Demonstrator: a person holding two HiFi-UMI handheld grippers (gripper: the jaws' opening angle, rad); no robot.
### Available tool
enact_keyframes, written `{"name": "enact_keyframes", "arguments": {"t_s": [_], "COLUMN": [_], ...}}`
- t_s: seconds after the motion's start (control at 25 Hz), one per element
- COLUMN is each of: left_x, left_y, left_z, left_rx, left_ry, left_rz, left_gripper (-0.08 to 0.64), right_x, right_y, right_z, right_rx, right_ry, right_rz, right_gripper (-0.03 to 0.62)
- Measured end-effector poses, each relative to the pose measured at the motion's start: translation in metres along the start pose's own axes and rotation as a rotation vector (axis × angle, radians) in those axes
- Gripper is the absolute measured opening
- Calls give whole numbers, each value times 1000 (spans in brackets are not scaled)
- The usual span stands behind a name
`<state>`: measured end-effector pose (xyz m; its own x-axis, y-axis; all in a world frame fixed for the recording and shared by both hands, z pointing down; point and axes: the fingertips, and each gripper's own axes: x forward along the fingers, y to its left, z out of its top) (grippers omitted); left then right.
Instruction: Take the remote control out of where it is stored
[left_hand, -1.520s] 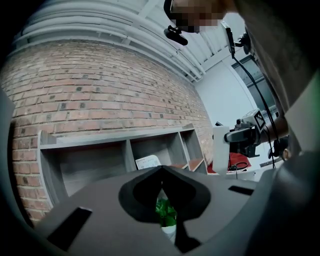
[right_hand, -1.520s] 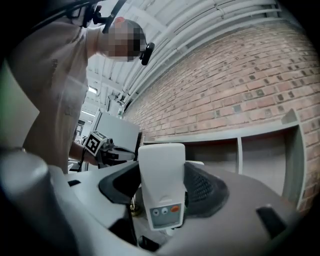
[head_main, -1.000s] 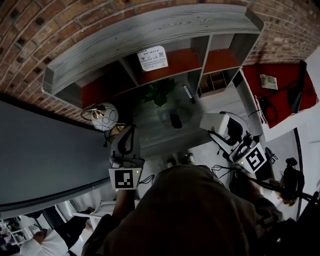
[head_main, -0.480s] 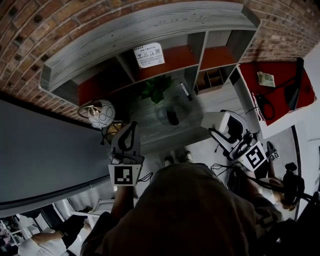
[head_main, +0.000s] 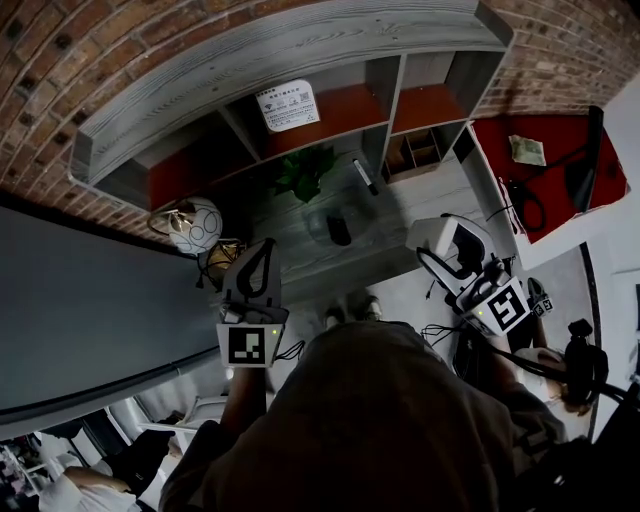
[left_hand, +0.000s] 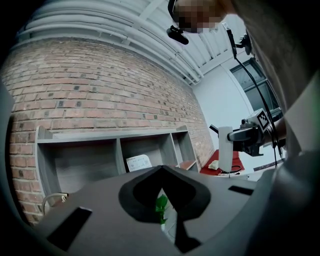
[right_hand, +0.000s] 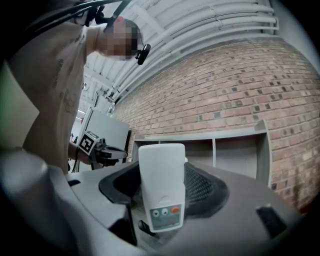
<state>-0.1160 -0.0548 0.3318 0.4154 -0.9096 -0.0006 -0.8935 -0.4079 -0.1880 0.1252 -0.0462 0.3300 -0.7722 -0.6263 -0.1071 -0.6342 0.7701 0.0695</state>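
Before shelf (head_main: 290, 50), remote (head_main: 432, 237) still in right gripper (right_hand: 163, 197)

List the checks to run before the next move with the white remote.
1. White rectangular remote control between the right gripper jaws: ok, held upright.
2. Remote out of the grey wooden shelf unit: ok, well in front of it.
3. Left gripper empty, jaws together: ok.
4. Grip firm enough to carry: cannot tell.
5. Bare patch on the grey desk top for setting down: ok.
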Motion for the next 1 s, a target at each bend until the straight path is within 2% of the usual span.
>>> {"name": "enact_keyframes", "arguments": {"t_s": [0.24, 0.48, 0.6, 0.72, 1.0], "left_x": [2, 0, -1, -2, -3], "left_y": [-6, -5, -5, -6, -10], "left_z": [0, -5, -7, -10, -14], "left_rx": [2, -23, -30, -33, -41], "left_ry": [-5, 15, 20, 30, 48], "left_rz": [-18, -8, -4, -7, -5], "left_gripper": [11, 11, 11, 11, 11], "right_x": [2, 16, 25, 35, 51], "right_y": [-19, -36, -42, -45, -46], "right_z": [-24, -76, -102, -133, -209], "right_rx": [-74, -171, -198, -202, -185], "right_ry": [146, 406, 495, 548, 741], "right_rz": [2, 97, 143, 186, 303], "right_gripper": [276, 276, 276, 276, 276]}}
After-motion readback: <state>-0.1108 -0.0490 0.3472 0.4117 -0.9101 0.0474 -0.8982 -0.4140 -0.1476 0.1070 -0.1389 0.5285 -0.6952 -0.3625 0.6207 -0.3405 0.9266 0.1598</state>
